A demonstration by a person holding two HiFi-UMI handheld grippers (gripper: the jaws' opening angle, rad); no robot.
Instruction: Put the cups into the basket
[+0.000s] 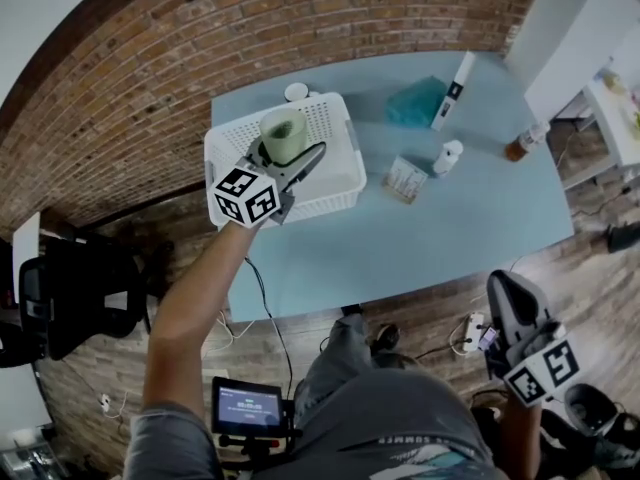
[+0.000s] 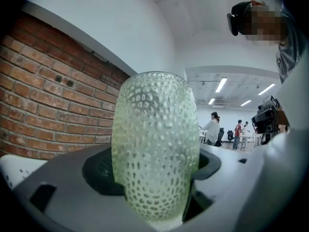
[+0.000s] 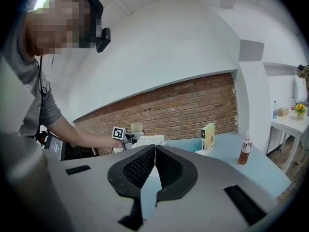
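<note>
Pale green dimpled glass, the tumbler-shaped cup (image 2: 157, 149) is clamped between the fingers of the left gripper (image 1: 292, 153) and hangs over the white perforated plastic basket (image 1: 335, 198) on the light blue worktop (image 1: 450, 228), not yet set inside. The step is best done by lowering it straight down, clear of the walls, until its base meets the basket floor, then easing the fingers apart; dropped glass may tip or crack. The right gripper (image 3: 154, 151), fingers pressed together on nothing, is off the worktop's near edge.
</note>
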